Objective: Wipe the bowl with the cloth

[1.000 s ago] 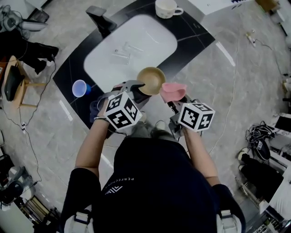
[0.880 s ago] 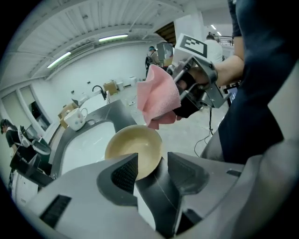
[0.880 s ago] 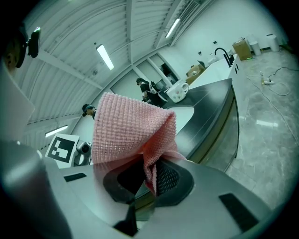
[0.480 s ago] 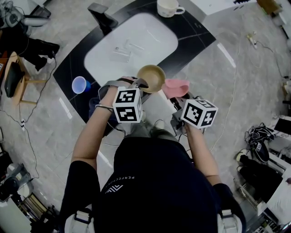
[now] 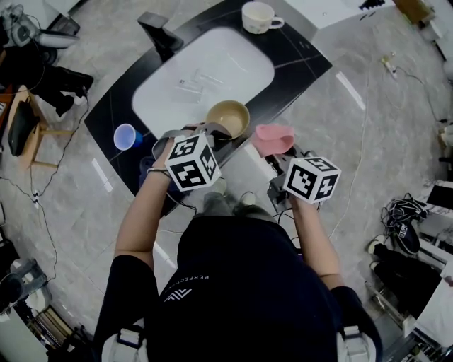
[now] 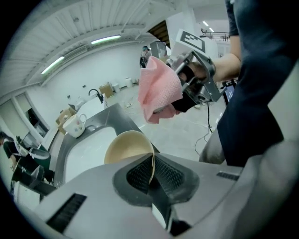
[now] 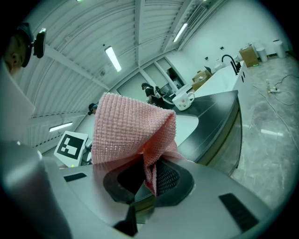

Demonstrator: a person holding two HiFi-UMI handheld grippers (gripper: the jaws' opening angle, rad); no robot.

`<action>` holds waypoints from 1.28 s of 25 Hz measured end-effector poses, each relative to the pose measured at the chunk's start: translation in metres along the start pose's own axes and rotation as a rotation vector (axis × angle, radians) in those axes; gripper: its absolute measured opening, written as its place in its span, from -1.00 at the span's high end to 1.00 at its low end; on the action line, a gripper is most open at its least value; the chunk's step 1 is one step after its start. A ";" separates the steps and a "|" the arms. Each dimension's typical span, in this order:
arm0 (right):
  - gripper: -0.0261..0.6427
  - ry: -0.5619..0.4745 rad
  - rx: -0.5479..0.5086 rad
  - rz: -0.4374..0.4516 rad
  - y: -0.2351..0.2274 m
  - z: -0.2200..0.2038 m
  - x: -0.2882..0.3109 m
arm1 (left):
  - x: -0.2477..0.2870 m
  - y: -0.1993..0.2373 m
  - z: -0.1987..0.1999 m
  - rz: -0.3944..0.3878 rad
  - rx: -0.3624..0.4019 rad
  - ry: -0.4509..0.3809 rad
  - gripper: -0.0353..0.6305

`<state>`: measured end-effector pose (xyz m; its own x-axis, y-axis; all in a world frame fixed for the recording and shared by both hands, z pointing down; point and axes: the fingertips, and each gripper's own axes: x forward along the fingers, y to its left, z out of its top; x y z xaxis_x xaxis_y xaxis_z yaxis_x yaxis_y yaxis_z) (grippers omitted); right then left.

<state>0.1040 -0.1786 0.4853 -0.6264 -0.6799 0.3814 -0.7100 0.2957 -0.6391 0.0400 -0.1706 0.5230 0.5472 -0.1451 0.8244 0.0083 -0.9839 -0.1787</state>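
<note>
A tan bowl (image 5: pixel 228 118) is held up over the near edge of the black counter (image 5: pixel 306 53), its rim pinched between the pads of my left gripper (image 5: pixel 214 133). In the left gripper view the bowl (image 6: pixel 128 147) stands on edge with its rim clamped at my left gripper (image 6: pixel 152 173). My right gripper (image 5: pixel 274 157) is shut on a pink waffle cloth (image 5: pixel 272 138), just right of the bowl and apart from it. In the right gripper view the cloth (image 7: pixel 133 135) bunches up out of my right gripper (image 7: pixel 150 179).
A white basin (image 5: pixel 202 78) is sunk in the counter, with a black tap (image 5: pixel 159 32) at its left. A white mug (image 5: pixel 260 15) stands at the far end and a blue cup (image 5: pixel 125 136) at the near left. Cables and gear lie on the floor around.
My left gripper has shut on the bowl's rim. The bowl has tipped and shifted slightly up and left; the left marker cube has turned. The cloth has hardly moved.
</note>
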 end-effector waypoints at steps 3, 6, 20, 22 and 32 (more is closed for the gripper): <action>0.78 -0.019 -0.044 0.030 0.011 0.011 -0.002 | -0.015 0.013 0.005 0.073 -0.105 -0.093 0.84; 0.78 -0.026 -0.097 0.060 0.025 0.017 -0.003 | -0.034 0.021 0.011 0.128 -0.235 -0.216 0.84; 0.78 0.014 -0.455 0.174 0.083 0.038 0.003 | -0.110 0.036 0.021 0.202 -0.626 -0.656 0.85; 0.78 0.024 -0.518 0.198 0.094 0.039 0.005 | -0.117 0.034 0.023 0.180 -0.654 -0.697 0.85; 0.78 0.058 -0.781 0.246 0.128 0.043 0.011 | -0.140 0.026 0.035 0.089 -0.706 -0.810 0.85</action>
<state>0.0201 -0.1774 0.3795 -0.7940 -0.5049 0.3385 -0.5559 0.8284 -0.0682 -0.0067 -0.1720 0.3843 0.9154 -0.3618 0.1766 -0.4018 -0.8489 0.3434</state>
